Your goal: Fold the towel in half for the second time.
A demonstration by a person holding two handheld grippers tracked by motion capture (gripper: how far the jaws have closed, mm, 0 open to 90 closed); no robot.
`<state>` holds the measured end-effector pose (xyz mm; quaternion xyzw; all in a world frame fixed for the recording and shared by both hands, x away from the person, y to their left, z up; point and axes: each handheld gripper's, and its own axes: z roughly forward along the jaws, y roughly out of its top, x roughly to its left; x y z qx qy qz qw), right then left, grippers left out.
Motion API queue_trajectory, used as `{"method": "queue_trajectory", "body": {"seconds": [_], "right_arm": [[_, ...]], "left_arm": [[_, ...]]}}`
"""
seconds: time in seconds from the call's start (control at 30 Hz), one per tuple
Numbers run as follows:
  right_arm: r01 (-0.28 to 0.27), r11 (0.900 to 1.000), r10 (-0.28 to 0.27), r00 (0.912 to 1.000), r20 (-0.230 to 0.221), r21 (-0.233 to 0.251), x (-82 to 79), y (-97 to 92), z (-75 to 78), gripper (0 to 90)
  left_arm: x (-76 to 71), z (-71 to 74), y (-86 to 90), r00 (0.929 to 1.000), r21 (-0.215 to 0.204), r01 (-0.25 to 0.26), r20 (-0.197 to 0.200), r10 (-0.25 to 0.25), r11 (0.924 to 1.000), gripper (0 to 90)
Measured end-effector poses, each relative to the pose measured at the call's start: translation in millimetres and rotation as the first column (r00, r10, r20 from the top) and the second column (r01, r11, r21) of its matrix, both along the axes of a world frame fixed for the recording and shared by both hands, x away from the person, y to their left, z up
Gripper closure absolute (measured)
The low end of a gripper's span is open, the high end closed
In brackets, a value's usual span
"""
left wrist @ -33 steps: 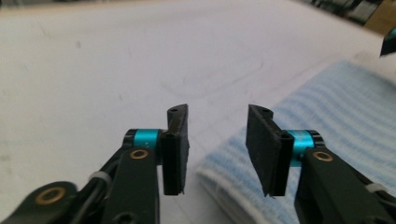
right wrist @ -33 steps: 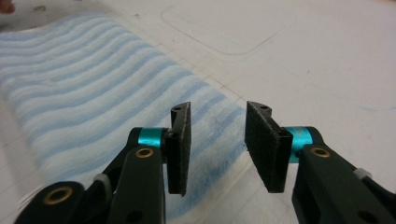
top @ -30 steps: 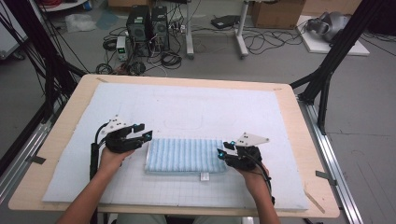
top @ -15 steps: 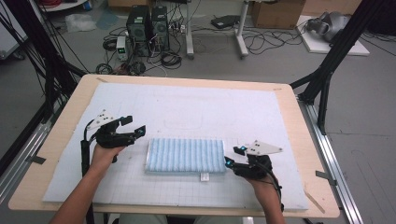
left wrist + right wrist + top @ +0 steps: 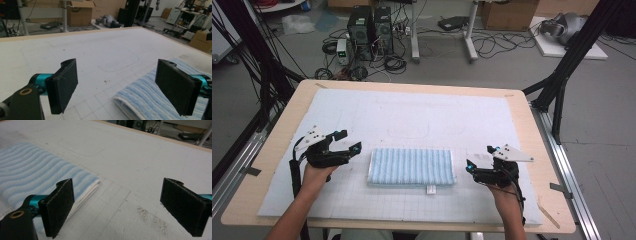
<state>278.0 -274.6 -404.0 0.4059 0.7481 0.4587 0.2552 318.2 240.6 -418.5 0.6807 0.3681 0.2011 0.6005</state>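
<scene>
A folded blue-and-white striped towel (image 5: 411,166) lies flat on the white mat, between my two grippers. My left gripper (image 5: 349,140) hovers just off the towel's left end. Its jaws have just been opening and stand wide, with nothing between them. In the left gripper view the towel (image 5: 150,100) lies below the left gripper (image 5: 120,85), towards the right-hand pad. My right gripper (image 5: 479,157) is a short way off the towel's right end. Its jaws have just been opening too and hold nothing. In the right gripper view the towel (image 5: 32,175) lies to the left of the right gripper (image 5: 120,205).
A white gridded mat (image 5: 422,110) covers most of the wooden table (image 5: 542,150). A small white label (image 5: 430,189) sticks out from the towel's near edge. Dark specks (image 5: 150,216) dot the mat by the right gripper. Computers and cables sit on the floor beyond the table.
Both grippers have drawn outward from the towel's ends, left one leftward and right one rightward. Both pairs of jaws have opened wide. The towel has stayed flat on the mat.
</scene>
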Motion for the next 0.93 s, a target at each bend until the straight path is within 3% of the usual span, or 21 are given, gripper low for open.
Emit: {"method": "queue_trajectory", "body": {"seconds": [0.33,0.93], "right_arm": [[0.001,0.9999,0.0,1.0,0.009,-0.012,4.4,1.8,0.2,11.2],[0.005,0.9999,-0.005,0.9997,0.024,0.011,4.9,-0.5,1.4,11.2]], "left_arm": [[-7.6,-1.0,4.7,0.9999,0.009,-0.01,0.004,0.01,0.9999,19.2],[-7.6,-0.4,7.7,0.9997,0.01,-0.024,0.005,0.024,0.9997,20.0]]}}
